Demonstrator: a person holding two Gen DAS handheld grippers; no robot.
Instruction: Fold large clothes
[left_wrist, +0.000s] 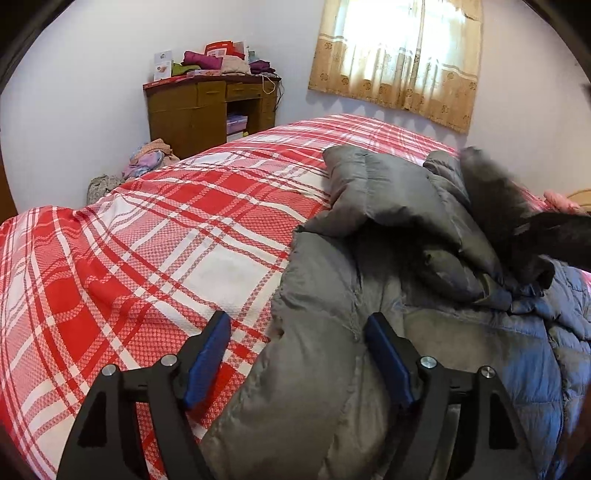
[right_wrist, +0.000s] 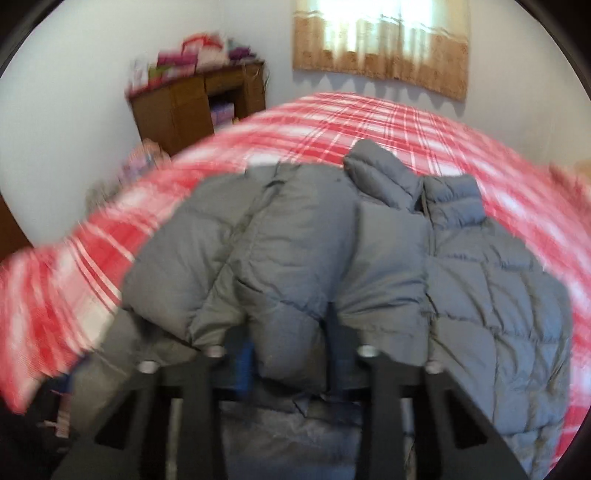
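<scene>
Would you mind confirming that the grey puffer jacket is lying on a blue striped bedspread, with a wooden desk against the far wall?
Not quite: the bedspread is red and white plaid, not blue striped, as the left wrist view shows clearly. The rest holds: the grey puffer jacket lies on it, and a wooden desk stands against the far wall.

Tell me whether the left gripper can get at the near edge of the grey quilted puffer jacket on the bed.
Probably yes. The left gripper hangs open right over the grey quilted puffer jacket, whose edge already lies between its blue-padded fingers. Nothing covers that edge; only the red plaid bedspread lies beside it.
</scene>
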